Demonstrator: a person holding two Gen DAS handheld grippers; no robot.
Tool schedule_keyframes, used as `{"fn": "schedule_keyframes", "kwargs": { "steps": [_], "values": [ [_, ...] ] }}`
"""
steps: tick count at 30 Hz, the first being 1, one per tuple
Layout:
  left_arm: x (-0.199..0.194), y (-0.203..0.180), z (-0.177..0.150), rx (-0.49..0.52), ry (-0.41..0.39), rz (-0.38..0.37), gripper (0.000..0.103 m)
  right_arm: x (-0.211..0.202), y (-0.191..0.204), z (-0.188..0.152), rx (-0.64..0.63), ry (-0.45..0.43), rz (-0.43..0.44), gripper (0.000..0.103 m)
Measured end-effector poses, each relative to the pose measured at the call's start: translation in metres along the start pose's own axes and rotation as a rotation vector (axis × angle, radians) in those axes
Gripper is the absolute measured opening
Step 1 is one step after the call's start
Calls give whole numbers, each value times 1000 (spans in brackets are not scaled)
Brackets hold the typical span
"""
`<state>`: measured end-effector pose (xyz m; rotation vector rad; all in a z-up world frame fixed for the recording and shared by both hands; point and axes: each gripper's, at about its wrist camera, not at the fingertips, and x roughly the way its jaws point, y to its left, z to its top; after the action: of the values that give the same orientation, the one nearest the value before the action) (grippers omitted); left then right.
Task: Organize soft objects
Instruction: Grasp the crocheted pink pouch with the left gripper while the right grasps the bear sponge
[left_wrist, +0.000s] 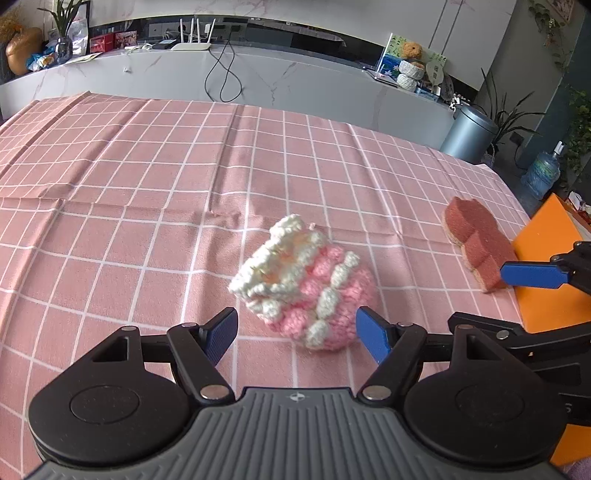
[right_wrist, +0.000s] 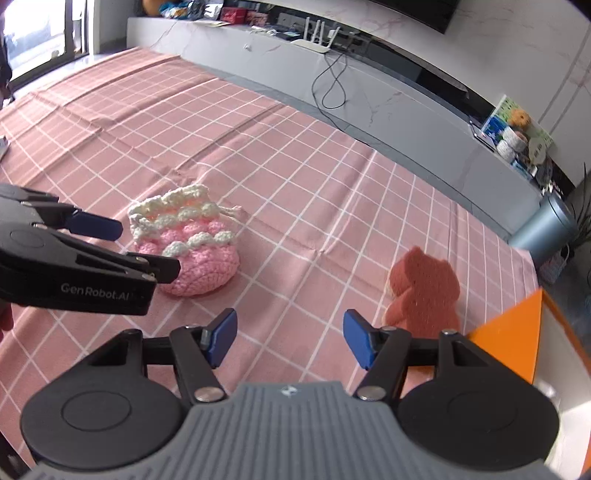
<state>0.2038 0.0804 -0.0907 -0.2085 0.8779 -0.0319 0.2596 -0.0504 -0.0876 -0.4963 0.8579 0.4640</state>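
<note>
A pink and cream crocheted pouch (left_wrist: 304, 280) lies on the pink checked tablecloth (left_wrist: 129, 177); it also shows in the right wrist view (right_wrist: 188, 243). My left gripper (left_wrist: 297, 334) is open, its blue pads on either side of the pouch's near end, holding nothing. A reddish bear-shaped sponge (right_wrist: 424, 291) lies to the right, also seen in the left wrist view (left_wrist: 476, 240). My right gripper (right_wrist: 290, 338) is open and empty, just left of and in front of the sponge.
An orange box (right_wrist: 509, 339) stands at the table's right edge next to the sponge. A grey cabinet (left_wrist: 258, 77) with a router and cables runs behind the table. A metal bin (left_wrist: 467, 134) stands beyond the far right corner.
</note>
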Motion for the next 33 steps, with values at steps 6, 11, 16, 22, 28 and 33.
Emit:
{"fn": "schedule_keyframes", "kwargs": {
  "steps": [6, 11, 16, 22, 28, 33],
  "values": [
    [15, 13, 12, -58, 18, -20, 87, 16, -17, 15, -42, 49, 4, 60],
    [26, 14, 21, -113, 35, -47, 88, 25, -43, 24, -45, 68, -37, 62],
    [39, 6, 31, -122, 47, -58, 90, 39, -76, 31, -30, 115, -83, 72],
    [55, -13, 43, -73, 61, -53, 92, 70, -103, 36, -44, 194, -142, 78],
    [65, -26, 49, 13, 57, -63, 75, 94, -126, 38, 34, 277, -83, 79],
    [66, -36, 47, 69, 40, -69, 57, 100, -126, 36, 70, 315, -68, 79]
  ]
}}
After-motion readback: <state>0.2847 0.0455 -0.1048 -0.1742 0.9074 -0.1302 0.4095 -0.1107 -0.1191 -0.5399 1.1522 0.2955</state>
